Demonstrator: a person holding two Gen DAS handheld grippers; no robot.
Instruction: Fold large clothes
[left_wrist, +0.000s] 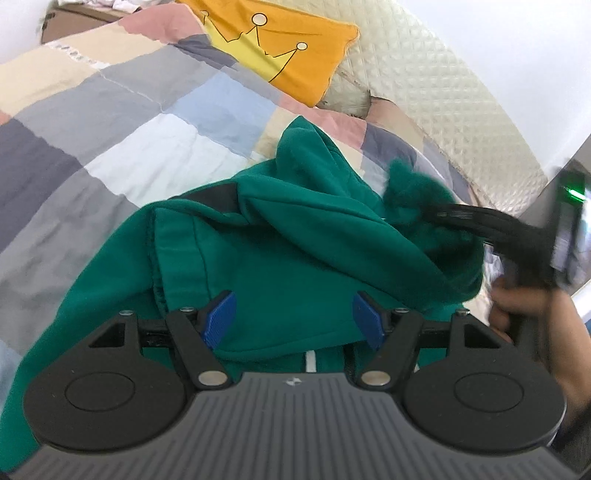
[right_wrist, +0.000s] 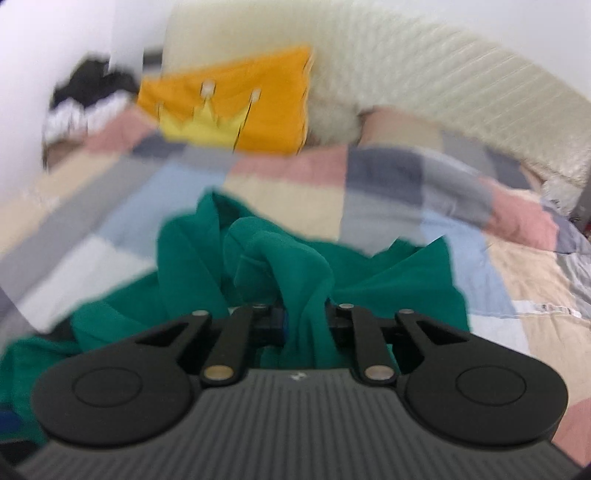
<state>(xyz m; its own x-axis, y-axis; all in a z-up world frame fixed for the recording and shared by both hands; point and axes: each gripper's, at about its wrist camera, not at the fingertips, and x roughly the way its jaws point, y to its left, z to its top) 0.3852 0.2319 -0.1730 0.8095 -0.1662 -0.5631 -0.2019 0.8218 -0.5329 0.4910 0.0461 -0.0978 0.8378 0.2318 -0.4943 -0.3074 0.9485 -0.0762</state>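
Two grippers work a green hoodie (left_wrist: 295, 251) on my patchwork quilt (left_wrist: 110, 122). My right gripper (right_wrist: 304, 325) pinches a bunched fold; my left gripper (left_wrist: 293, 317) hangs open above. It looks thick, soft, floppy; I'd grab seams or the hem.

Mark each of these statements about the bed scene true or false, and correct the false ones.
1. The left gripper is open above the green garment. True.
2. The right gripper is empty. False: it is shut on a bunch of the green garment.
3. The garment lies on a patchwork quilt. True.
4. The pillow with the crown is blue. False: it is orange with a yellow crown.
5. The garment is folded into a neat square. False: it is rumpled and partly lifted.
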